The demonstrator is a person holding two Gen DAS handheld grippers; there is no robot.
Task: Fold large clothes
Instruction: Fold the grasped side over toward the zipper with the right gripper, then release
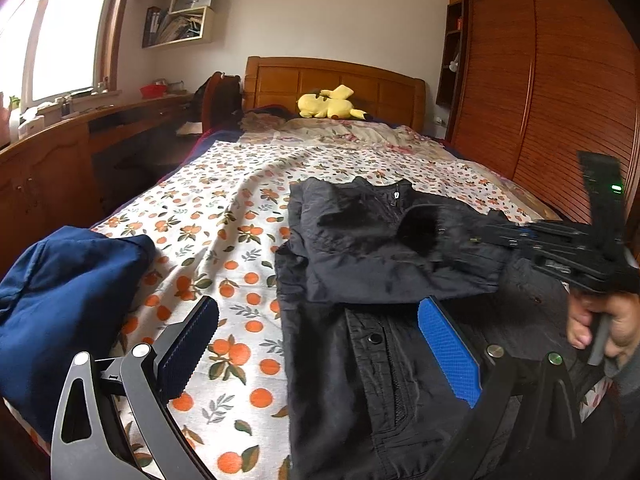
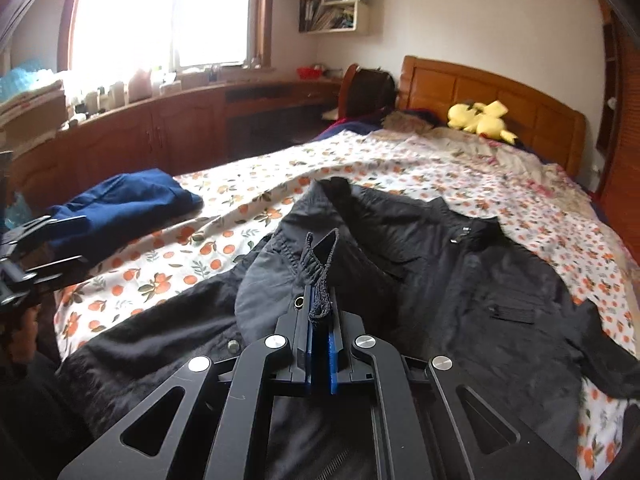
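Note:
A black jacket (image 1: pixel 380 264) lies spread on the orange-print bedsheet (image 1: pixel 224 208), collar toward the headboard, one sleeve folded across the chest. My left gripper (image 1: pixel 320 340) is open, its blue pads apart above the jacket's left edge and front placket. My right gripper (image 2: pixel 320 320) is shut on the jacket's ribbed sleeve cuff (image 2: pixel 320 272), holding it over the jacket (image 2: pixel 460 280). The right gripper also shows in the left wrist view (image 1: pixel 568 248), at the right.
A folded navy garment (image 1: pixel 68 300) lies at the bed's left edge, also in the right wrist view (image 2: pixel 128 204). A yellow plush toy (image 1: pixel 330 104) sits by the wooden headboard. A wooden counter (image 1: pixel 60 140) runs along the left; a wardrobe (image 1: pixel 560 80) stands right.

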